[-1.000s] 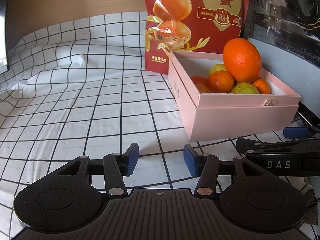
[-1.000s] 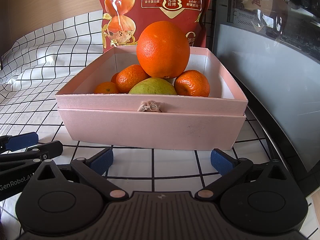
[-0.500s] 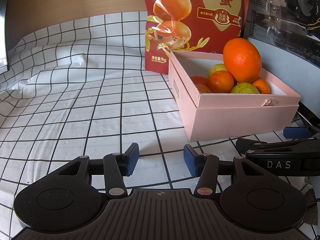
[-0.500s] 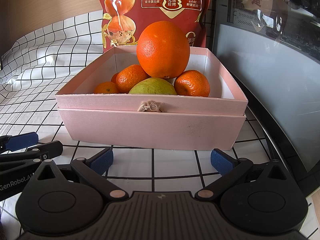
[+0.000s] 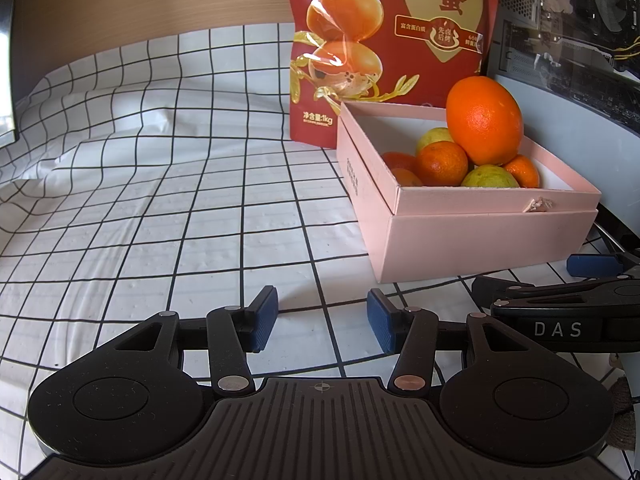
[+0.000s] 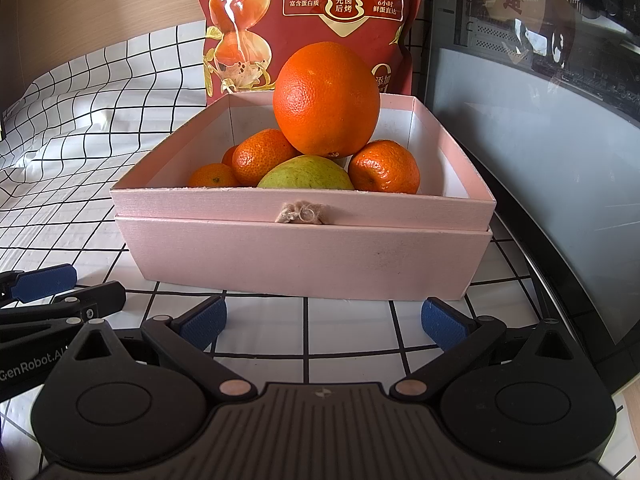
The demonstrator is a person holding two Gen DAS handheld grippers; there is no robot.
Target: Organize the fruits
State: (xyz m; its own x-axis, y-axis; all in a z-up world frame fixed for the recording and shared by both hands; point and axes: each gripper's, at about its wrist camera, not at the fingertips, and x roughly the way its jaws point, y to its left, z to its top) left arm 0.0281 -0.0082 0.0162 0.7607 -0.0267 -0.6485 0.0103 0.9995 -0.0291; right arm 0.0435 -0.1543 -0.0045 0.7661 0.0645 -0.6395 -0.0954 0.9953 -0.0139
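In the left wrist view, the left gripper [image 5: 322,322] hangs low over the white, black-gridded cloth-covered surface [image 5: 160,216], its blue-padded fingers [image 5: 264,318] spread apart with only bare cloth between them. Ahead and to the right stands the shallow pink cardboard box [image 5: 480,236], one corner turned toward this camera, so that its long left wall runs away toward the tall red printed snack bag [image 5: 392,40] standing upright just behind it. Inside the box the big orange [image 5: 484,120] sits on top of the pile, egg-shaped here with its long axis tilted up and slightly left, resting on small tangerines [image 5: 442,162] and a yellow-green fruit [image 5: 490,178]. At the right edge the right gripper [image 5: 560,300] lies beside the box's front wall. In the right wrist view, the right gripper [image 6: 324,320] faces the box [image 6: 304,264] squarely, the front wall running straight across the frame with a small frayed tuft at its middle; its blue fingers [image 6: 204,320] are spread wide, nothing between them, just short of that wall. The big orange [image 6: 326,98] crowns the heap, looking nearly round from here, touching the tangerines [image 6: 384,168] to either side and the green pear-like fruit [image 6: 306,174] in front, whose narrower end points up and left. The left gripper [image 6: 44,284] shows at the left edge. A dark glass-fronted cabinet [image 6: 540,140] stands just right of the box.
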